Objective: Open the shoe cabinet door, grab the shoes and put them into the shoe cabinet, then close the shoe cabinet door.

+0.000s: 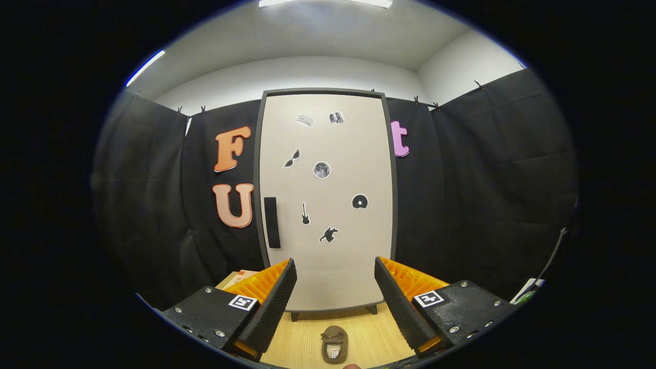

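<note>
- In front of the shoe cabinet (328,205), the hand-held gripper (335,287) was held released, its two fingers (277,302) spread wide apart with nothing between them.
- The shoe cabinet stood upright on short dark legs (372,309) against the black cloth wall (471,195), straight beyond the fingers.
- The cabinet's door (338,246) was shut, a pale panel in a dark frame.
- A dark vertical handle (272,222) sat on the door near the cabinet's left edge, about mid-height.
- Several small stickers (322,169) were scattered over the door: a round one near the middle, a disc-like one to its lower right, a guitar shape and a dark animal-like shape lower down, a pair of glasses above left, and two small pale ones near the top.
- A single brown shoe (334,344) lay on the wooden floor (369,333) in front of the cabinet, between the cabinet's base and the gripper, roughly centred in the gap between the fingers and below their tips.
- The shoe touched neither finger and lay clear of the cabinet's legs.
- A cardboard box (240,278) peeked out beside the cabinet's lower left corner, partly hidden behind the left finger.
- A white wall (307,72) and ceiling lights (328,3) showed above the cabinet's top.
</note>
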`<state>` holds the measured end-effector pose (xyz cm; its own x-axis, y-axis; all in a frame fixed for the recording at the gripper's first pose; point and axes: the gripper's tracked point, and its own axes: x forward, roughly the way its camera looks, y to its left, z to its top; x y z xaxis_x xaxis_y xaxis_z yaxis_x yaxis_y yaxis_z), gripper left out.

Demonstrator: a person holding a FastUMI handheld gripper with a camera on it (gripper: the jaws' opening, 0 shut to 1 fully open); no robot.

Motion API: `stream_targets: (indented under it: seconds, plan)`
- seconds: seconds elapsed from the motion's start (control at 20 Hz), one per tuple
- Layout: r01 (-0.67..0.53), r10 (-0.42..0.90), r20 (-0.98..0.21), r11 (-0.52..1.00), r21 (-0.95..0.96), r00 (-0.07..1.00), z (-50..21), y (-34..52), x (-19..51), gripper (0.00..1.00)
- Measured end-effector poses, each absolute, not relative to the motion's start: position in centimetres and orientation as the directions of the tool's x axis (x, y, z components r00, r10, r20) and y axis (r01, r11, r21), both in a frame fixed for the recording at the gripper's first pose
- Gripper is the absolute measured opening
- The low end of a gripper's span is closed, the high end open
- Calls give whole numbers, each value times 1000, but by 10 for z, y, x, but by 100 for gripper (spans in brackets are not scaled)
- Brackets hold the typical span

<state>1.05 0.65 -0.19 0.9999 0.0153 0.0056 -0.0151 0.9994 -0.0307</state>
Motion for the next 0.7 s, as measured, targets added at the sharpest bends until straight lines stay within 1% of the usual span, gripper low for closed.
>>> stream_targets:
  seconds: [0.35,0.7]
  plan:
    - [-52,52,-15,998,-23,999,-9,19,31,95]
    - [-138,138,-32,990,-11,990,-16,53,71,96]
